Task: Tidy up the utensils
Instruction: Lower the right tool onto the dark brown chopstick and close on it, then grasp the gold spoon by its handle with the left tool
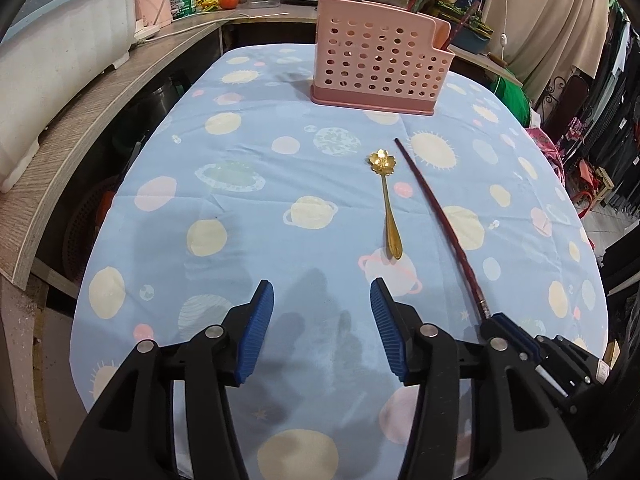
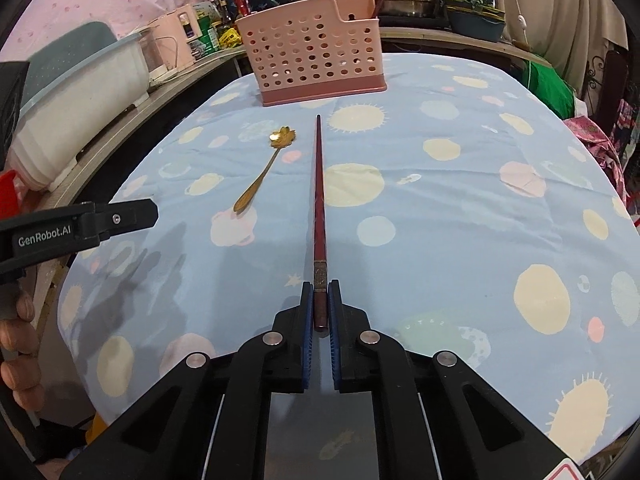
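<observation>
Chopstick (image 2: 319, 208): dark red, slender, tapering; lies lengthwise on the worktop (image 2: 460, 208), tip toward the far edge, thick butt end at the near edge. Right wrist view shows the butt clamped between the blue ribbed pads (image 2: 307, 320) of the right hand-held gripper (image 2: 320, 292), jaws narrow, closed on the stick; a patterned metal-looking band sits just ahead of the pads. Left wrist view shows the same chopstick (image 1: 438, 220) only from the side, running into the right hand-held gripper (image 1: 516, 336) at the near right corner; the pad contact is not visible there.

Left hand-held gripper (image 1: 322, 300): jaws wide, holding nothing, over the near edge. From the right wrist view only one black finger (image 2: 120, 216) of it shows, side-on, so the opening cannot be read there.

Spoon (image 1: 387, 200): gold, shiny metal, flower-shaped bowl toward the far edge, thin handle; lies just left of the chopstick, apart from it.

Utensil holder (image 1: 378, 68): pink plastic, boxy, walls perforated with round holes, darker pink base; stands at the far edge. The right wrist view shows a stepped rim (image 2: 340, 6).

Worktop cover: pale blue cloth, planet and sun print, lightly creased.
</observation>
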